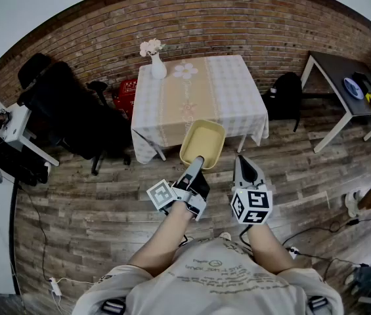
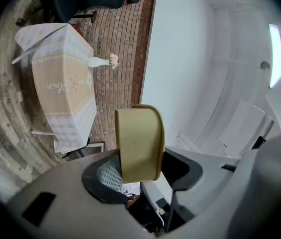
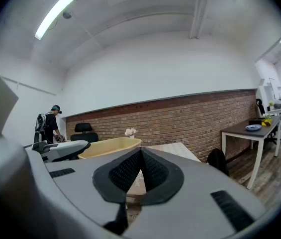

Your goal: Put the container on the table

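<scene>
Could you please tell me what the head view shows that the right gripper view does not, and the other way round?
Only the head view shows the wearer's forearms, the red basket beside the table, and where the left tongs pinch the yellow container's near rim. Only the right gripper view shows a ceiling strip light and a person standing at far left. Both show the container, the clothed table, the vase of flowers, the brick wall, the dark desk and the right tongs, closed on nothing.
</scene>
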{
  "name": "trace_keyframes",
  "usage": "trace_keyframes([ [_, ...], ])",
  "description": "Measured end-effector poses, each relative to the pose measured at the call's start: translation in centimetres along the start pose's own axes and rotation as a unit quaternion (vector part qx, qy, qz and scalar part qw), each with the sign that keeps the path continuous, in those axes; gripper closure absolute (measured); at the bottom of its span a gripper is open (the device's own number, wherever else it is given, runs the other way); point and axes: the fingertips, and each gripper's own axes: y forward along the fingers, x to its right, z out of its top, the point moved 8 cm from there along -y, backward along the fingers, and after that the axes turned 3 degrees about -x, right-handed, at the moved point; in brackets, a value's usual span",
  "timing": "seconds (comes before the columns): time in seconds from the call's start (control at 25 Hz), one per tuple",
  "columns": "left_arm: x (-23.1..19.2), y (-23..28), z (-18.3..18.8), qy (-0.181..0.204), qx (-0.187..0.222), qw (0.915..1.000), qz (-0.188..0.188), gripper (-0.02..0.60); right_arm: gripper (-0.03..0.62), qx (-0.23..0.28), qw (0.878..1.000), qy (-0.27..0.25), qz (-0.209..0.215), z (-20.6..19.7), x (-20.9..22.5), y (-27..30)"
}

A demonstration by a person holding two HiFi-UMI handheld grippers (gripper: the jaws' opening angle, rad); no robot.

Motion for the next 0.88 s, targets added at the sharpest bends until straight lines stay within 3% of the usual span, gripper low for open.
trace_keyframes([
  [0.48,-0.7,2.5,-1.0,0.008,0.006,1.0,0.002,0.367,0.591,0.002,0.999,0.026,0.035,-0.1,2.7,1.0],
  [0.88,-1.6,5.7,-4.5,0.014,0.019,0.9997,0.002,0.367,0.591,0.005,0.998,0.013,0.065,0.2,6.9,0.6],
])
